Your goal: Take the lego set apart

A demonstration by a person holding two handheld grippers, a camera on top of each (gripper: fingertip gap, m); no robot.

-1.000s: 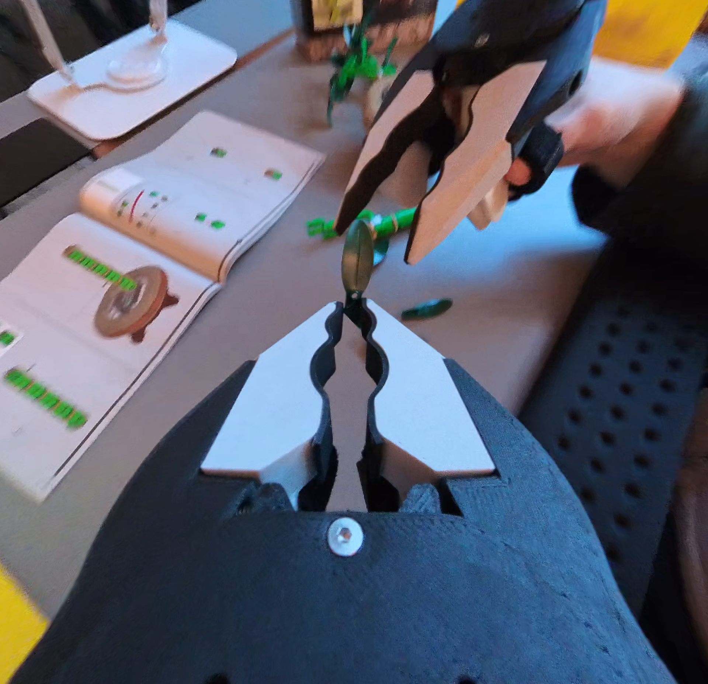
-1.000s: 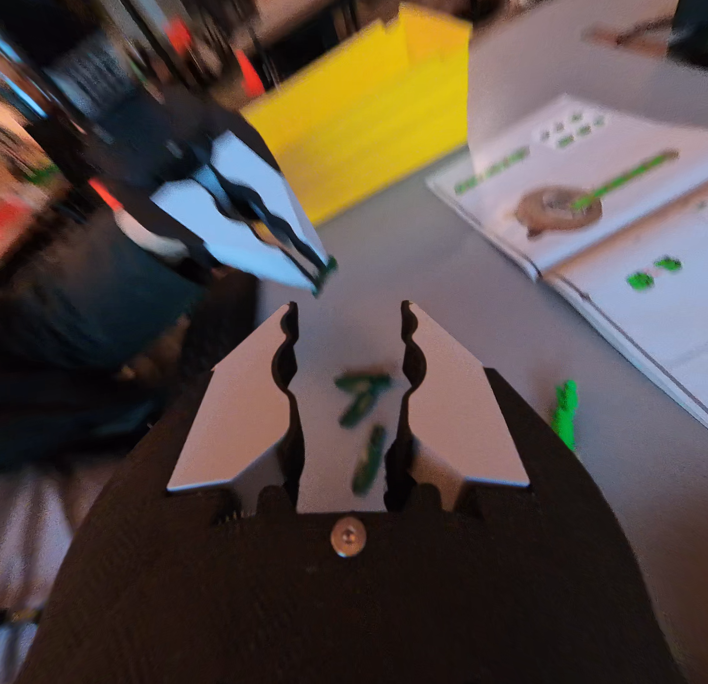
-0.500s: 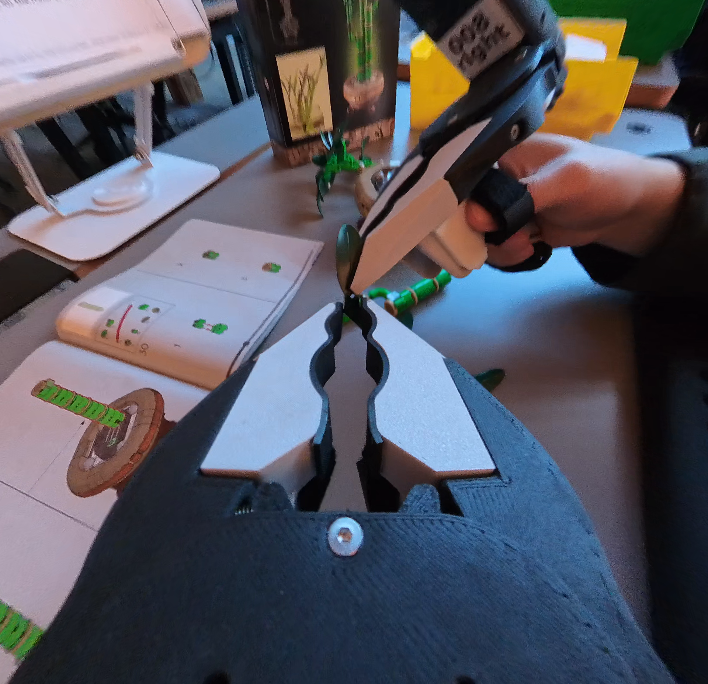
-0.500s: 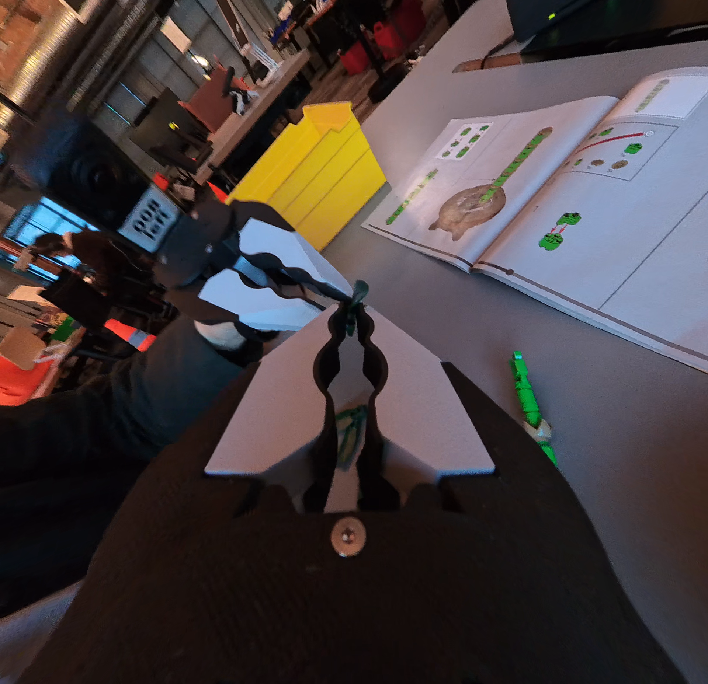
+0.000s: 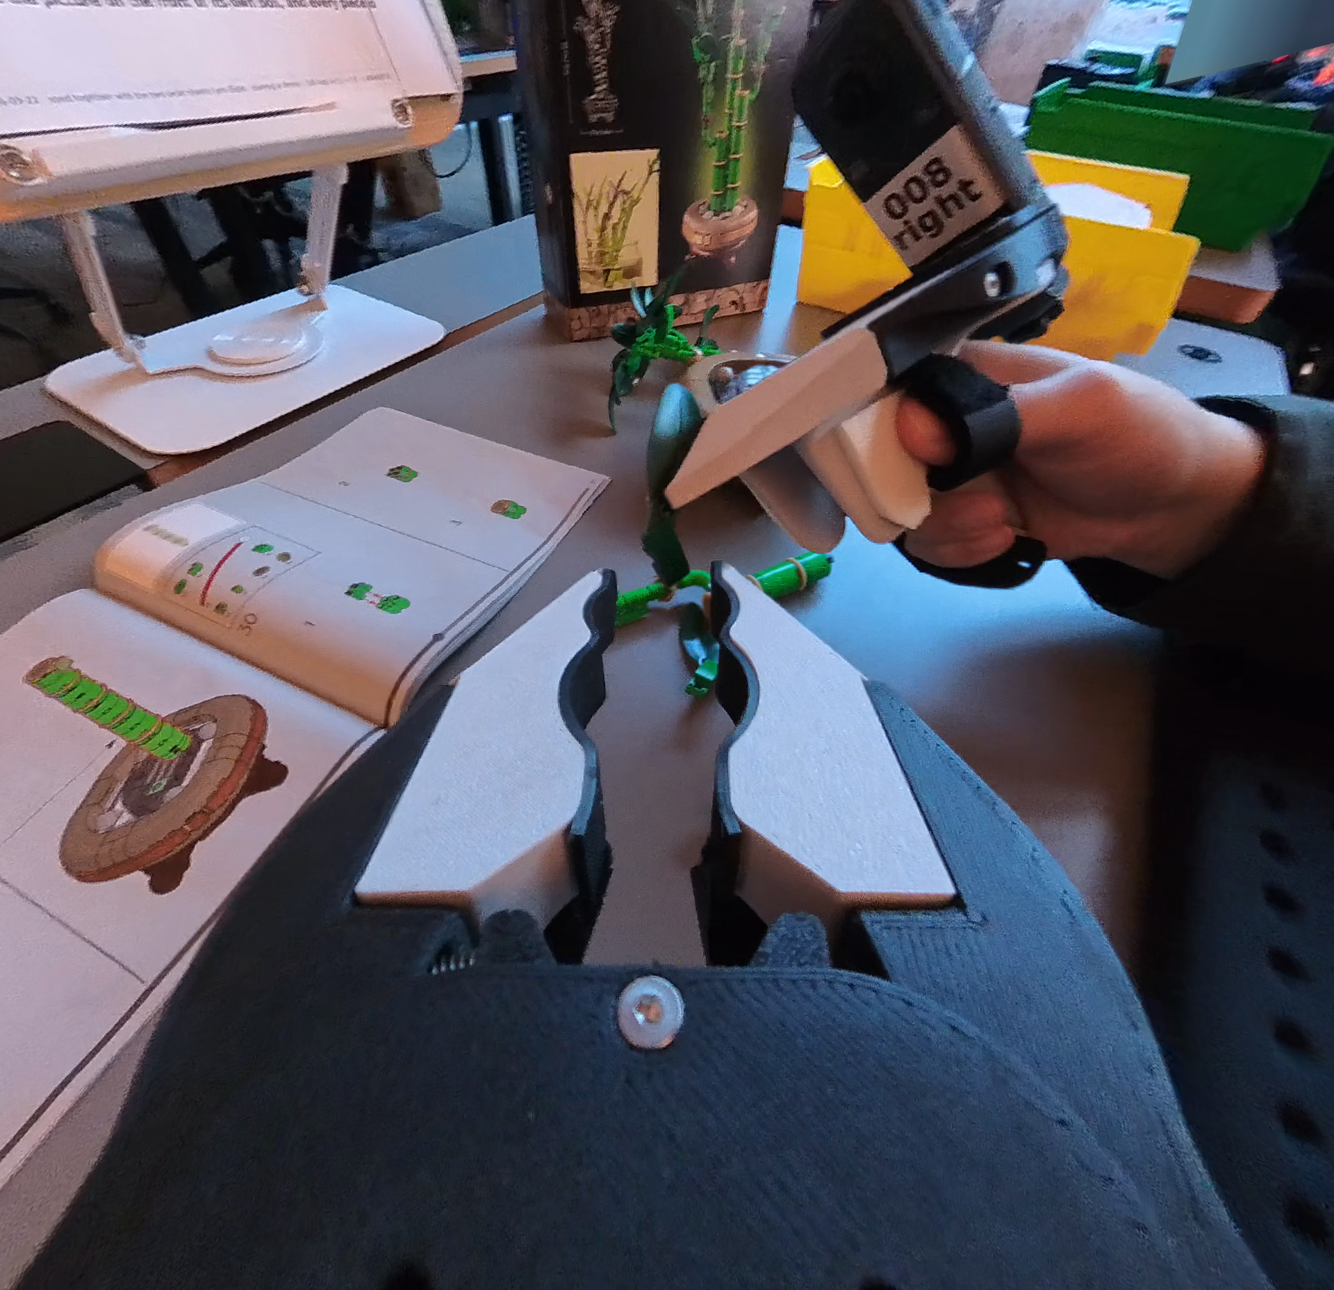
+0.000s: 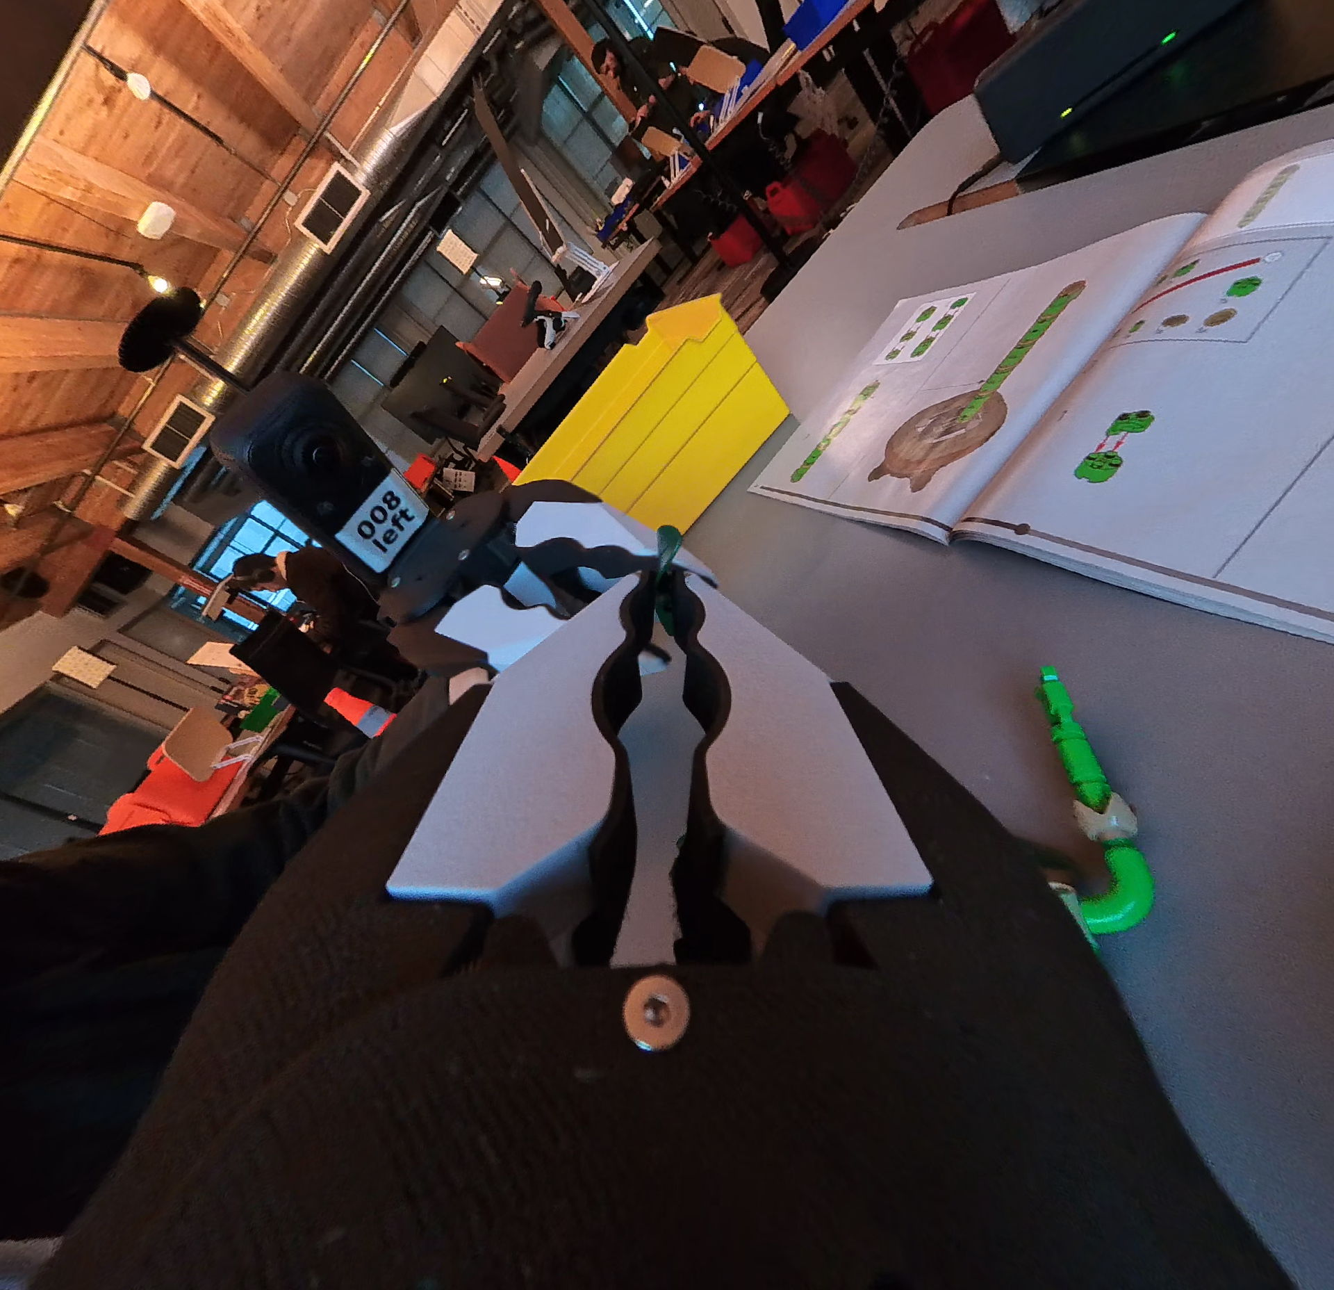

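My right gripper point(image 6: 660, 589) is shut on a dark green leaf piece point(image 6: 667, 540) and holds it above the grey table. In the left wrist view the right gripper point(image 5: 673, 498) pinches the leaf piece point(image 5: 668, 454) just beyond my left fingertips. My left gripper point(image 5: 664, 587) is open and empty, its jaws a little apart below the leaf; it also shows in the right wrist view point(image 6: 577, 566). A bright green bamboo stalk point(image 5: 787, 573) lies on the table past the left gripper and also shows in the right wrist view point(image 6: 1075, 764). A loose dark leaf point(image 5: 696, 649) lies between my left fingers.
An open instruction booklet point(image 5: 325, 569) lies to the left. The rest of the plant point(image 5: 653, 342) and its round pot point(image 5: 736, 374) stand before the set's box point(image 5: 650, 136). Yellow bins point(image 5: 1104, 273) stand at the back right, another yellow bin point(image 6: 664, 418) at the table's edge, and a white stand point(image 5: 238, 353) at the back left. Less than 4 cm separates the two grippers' tips.
The right gripper came in open and shut on the leaf that my left gripper held. The left gripper has opened and let go of it.
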